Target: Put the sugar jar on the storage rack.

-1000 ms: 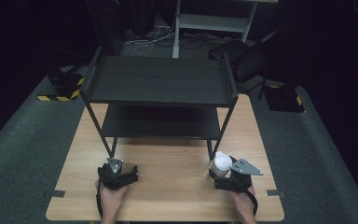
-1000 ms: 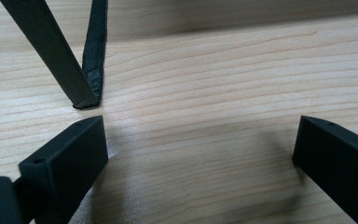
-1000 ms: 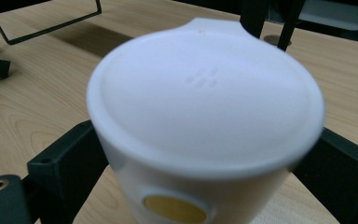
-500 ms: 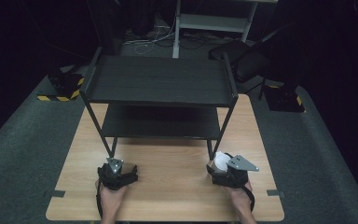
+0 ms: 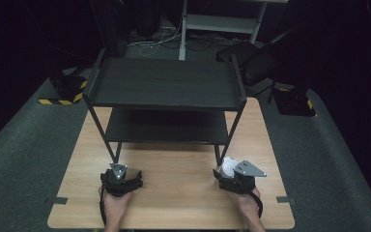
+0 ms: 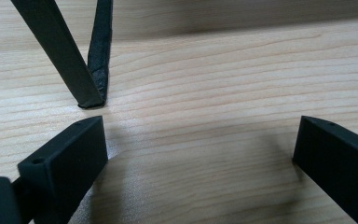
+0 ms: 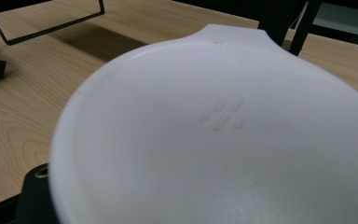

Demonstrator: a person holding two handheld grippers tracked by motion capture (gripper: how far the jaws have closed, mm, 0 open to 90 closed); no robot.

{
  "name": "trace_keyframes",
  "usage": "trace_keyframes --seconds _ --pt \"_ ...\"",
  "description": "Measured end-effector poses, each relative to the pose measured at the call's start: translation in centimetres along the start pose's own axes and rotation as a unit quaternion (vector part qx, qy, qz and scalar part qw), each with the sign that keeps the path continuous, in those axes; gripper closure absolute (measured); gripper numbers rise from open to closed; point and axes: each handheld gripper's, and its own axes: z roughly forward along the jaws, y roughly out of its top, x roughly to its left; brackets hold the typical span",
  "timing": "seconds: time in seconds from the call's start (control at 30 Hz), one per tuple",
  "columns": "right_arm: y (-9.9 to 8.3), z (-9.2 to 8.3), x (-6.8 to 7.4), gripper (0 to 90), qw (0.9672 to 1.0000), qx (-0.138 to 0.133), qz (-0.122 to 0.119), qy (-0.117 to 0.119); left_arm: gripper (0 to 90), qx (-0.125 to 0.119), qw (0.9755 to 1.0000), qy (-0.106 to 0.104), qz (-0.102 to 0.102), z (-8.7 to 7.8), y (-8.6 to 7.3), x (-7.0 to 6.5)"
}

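While the left tool (image 5: 121, 178) is kept wide apart on the table (image 5: 174, 203), a white dish (image 7: 223, 135) is clamped by the right tool (image 5: 234, 174), now shifted slightly leftward, nearer the shelf rack (image 5: 166, 84); placement seems pending.

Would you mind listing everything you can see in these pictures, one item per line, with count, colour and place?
Shelf rack: one, black, two tiers, standing on the far half of the table.
White dish: one, white, with a tab handle, held at the right gripper, near the rack's front right leg.
Table: one, light wood, in the middle of the high view.
Carpet: grey, around the table.
Hazard-striped bases: two, black with yellow stripes, on the floor left and right of the table.
Chair: one, black, behind the rack at right.
Left gripper: one, black, jaws wide apart, low over the table's near left.
Right gripper: one, black with grey plate, near right.
Hands: two, at the near edge.
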Motion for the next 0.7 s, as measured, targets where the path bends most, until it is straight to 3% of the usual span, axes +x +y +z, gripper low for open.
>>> trace_keyframes --seconds 0.23,0.7 --pt "-0.27 0.07 -0.31 30.0 0.9999 -0.003 0.001 0.009 3.0 0.000 1.0000 0.001 -0.001 0.01 0.00 -0.02" --pt "-0.69 0.16 -0.33 30.6 0.9998 -0.013 0.012 0.009 3.0 -0.001 1.0000 0.000 0.000 0.02 -0.01 -0.02"
